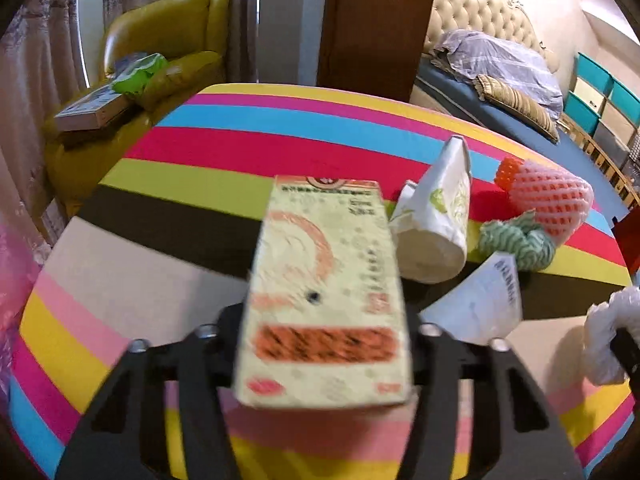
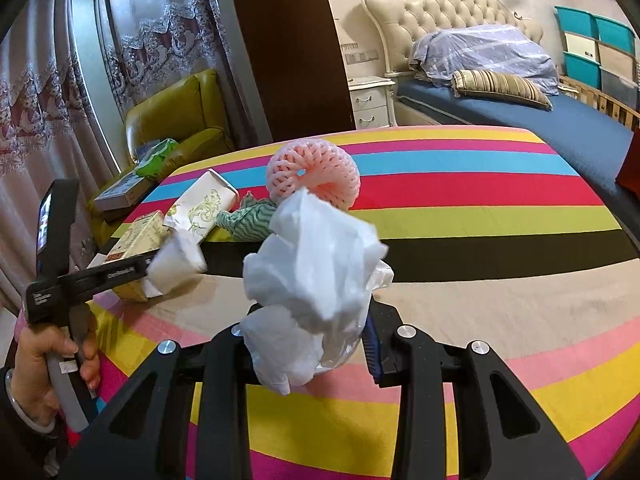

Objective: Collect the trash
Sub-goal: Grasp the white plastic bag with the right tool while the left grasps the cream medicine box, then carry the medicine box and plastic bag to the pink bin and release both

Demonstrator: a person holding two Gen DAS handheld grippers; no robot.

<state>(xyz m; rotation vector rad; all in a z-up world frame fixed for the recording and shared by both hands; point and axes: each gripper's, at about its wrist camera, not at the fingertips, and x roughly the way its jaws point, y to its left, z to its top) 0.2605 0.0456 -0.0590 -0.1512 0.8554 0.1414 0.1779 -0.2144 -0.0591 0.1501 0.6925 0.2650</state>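
Left gripper (image 1: 324, 344) clamping a cream carton (image 1: 324, 292), right gripper (image 2: 308, 332) pinching crumpled white plastic (image 2: 312, 272) (person's hand (image 2: 48, 364) only in right view)

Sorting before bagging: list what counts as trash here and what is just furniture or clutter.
Trash: carton in left gripper; plastic bag in right gripper; tissue pack; foam fruit net; green rag; paper slip.
Lying about: armchair; bed; book.

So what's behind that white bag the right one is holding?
Behind the bag: a pink foam net and green cloth on the table. The bag covers their near parts.
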